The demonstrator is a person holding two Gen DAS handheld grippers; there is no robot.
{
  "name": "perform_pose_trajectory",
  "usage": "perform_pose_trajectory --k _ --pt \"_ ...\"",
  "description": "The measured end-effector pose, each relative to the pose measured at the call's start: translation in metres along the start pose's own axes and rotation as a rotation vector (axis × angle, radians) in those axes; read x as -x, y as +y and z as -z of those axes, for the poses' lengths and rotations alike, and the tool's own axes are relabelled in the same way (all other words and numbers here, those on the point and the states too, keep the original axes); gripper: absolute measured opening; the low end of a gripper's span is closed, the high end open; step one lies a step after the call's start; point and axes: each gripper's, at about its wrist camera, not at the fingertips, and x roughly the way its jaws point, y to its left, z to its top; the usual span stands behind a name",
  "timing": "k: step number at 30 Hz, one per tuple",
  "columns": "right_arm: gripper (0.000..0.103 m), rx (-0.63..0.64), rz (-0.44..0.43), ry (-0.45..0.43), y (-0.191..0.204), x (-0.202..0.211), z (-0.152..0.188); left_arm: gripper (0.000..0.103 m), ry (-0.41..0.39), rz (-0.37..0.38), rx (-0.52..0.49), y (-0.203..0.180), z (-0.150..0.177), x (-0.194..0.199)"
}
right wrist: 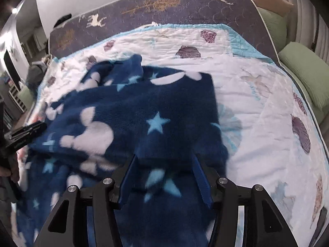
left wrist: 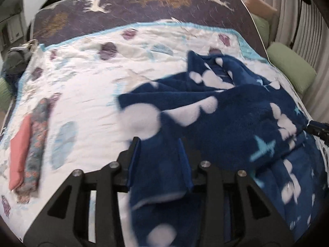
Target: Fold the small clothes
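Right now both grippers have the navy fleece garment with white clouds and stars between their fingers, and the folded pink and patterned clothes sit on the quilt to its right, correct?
Not quite: the folded pink cloth and patterned cloth lie to the left of the navy fleece garment, as the left wrist view shows. The rest holds: fleece sits between the fingers of the left gripper and right gripper, on the quilt.

Our left gripper (left wrist: 159,146) has matte black angular linkage arms with triangular cutouts, round silver screw heads at each pivot, and blue pads lining its fingers (left wrist: 134,144). Our right gripper (right wrist: 164,160) is built the same: black links, silver screws, ribbed blue inner pads (right wrist: 200,175).
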Motion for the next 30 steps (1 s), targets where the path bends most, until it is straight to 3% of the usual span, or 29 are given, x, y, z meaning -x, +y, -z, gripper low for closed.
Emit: perform_pose_trajectory --k 5,13,23,30 --pt "0.057 -0.030 0.027 -0.011 -0.022 0.036 0.016 0.057 0.007 0.048 0.047 0.027 0.042 0.043" --pt "0.057 -0.072 0.017 0.029 -0.027 0.062 0.060 0.059 0.066 0.043 -0.016 0.019 0.108 0.081" --pt "0.058 -0.033 0.026 0.046 -0.016 0.096 0.109 0.063 0.097 0.104 0.009 0.007 0.157 0.121" --pt "0.061 -0.018 0.036 0.074 -0.026 0.122 0.157 0.063 0.164 0.172 0.063 0.008 0.202 0.143"
